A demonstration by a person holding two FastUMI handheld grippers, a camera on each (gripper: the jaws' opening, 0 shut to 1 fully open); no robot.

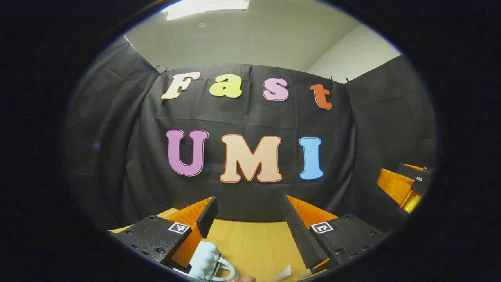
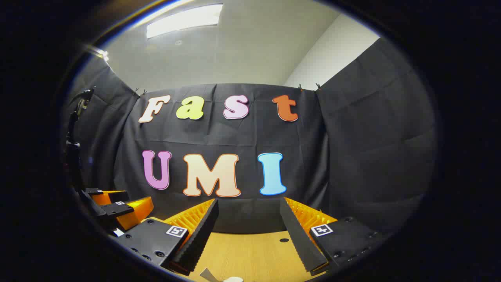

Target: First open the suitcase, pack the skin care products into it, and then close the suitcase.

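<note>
1. Left hand-held gripper [image 1: 250, 227] hovers with fingers spread, pinching nothing.
2. Right hand-held gripper [image 2: 248, 231] likewise spread, empty.
3. One pale blue bumpy skin care item [image 1: 207, 262] sits on the wooden worktop [image 1: 254, 243] by the left finger.
4. Black cloth wall [image 2: 352, 156] behind; ceiling light [image 2: 184, 19] above.

table [image 1: 254, 243] centre free | pale object [image 1: 207, 262] by left tool [image 1: 254, 227]
</note>
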